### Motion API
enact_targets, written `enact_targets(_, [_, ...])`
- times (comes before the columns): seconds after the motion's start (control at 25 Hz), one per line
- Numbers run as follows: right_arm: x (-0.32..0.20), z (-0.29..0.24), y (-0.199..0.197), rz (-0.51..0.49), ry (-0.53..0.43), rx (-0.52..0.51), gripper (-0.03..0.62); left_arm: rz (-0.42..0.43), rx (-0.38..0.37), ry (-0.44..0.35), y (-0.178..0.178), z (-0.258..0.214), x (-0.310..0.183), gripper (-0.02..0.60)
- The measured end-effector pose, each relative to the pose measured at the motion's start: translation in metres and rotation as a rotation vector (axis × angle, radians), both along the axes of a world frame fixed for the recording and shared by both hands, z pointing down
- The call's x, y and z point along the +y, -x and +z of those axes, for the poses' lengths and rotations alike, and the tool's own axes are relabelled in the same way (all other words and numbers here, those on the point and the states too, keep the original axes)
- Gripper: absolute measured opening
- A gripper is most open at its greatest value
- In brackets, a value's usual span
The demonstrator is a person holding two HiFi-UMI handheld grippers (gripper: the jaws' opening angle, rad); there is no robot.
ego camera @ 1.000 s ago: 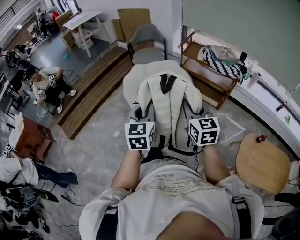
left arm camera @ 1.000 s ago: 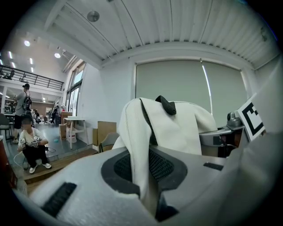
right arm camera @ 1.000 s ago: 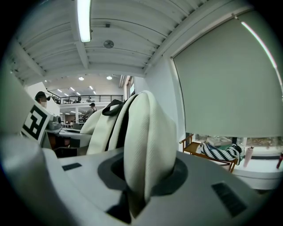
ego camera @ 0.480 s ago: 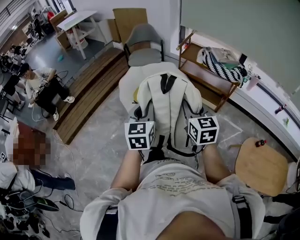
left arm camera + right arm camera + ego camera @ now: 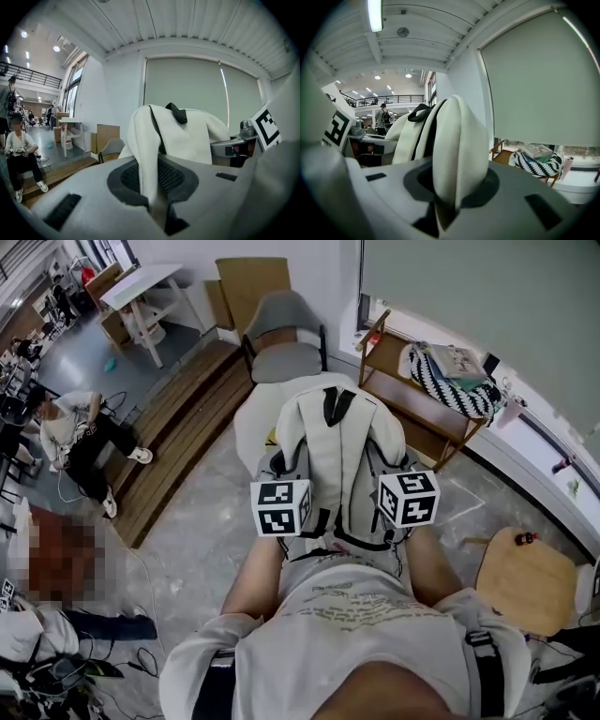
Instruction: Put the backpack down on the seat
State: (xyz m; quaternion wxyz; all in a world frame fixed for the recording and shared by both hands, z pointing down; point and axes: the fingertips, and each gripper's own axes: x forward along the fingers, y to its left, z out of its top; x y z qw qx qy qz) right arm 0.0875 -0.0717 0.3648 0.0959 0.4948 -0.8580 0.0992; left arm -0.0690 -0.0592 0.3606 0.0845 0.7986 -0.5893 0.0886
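Observation:
A white backpack hangs upright in front of me, its back panel and black top handle facing the head view. My left gripper is shut on the left shoulder strap. My right gripper is shut on the right shoulder strap. Each strap runs up out of the closed jaws towards the pack's top. Under and behind the pack lies a white rounded seat, mostly hidden by the pack. I cannot tell whether the pack's bottom touches it.
A grey chair stands behind the white seat. A wooden shelf with a striped bag is at the right, a round wooden stool nearer right. Wooden steps run at the left, where a person sits.
Both grippers keep their hold on the straps and sit at the same spots in the view. The room has slid slightly around the pack, and more of the white seat is hidden.

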Motion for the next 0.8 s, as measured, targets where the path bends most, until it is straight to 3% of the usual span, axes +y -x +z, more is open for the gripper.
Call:
enact_targets(0.44, [-0.095,-0.006,0.044,0.037,0.004,0.013,0.086,0.045,0.024,-0.006,0.044,-0.005,-0.101,0.055])
enact_targets(0.8, [-0.138,0.020,0.070,0.024,0.065,0.023,0.088,0.043,0.028,0.038,0.071,0.015,-0.145,0.055])
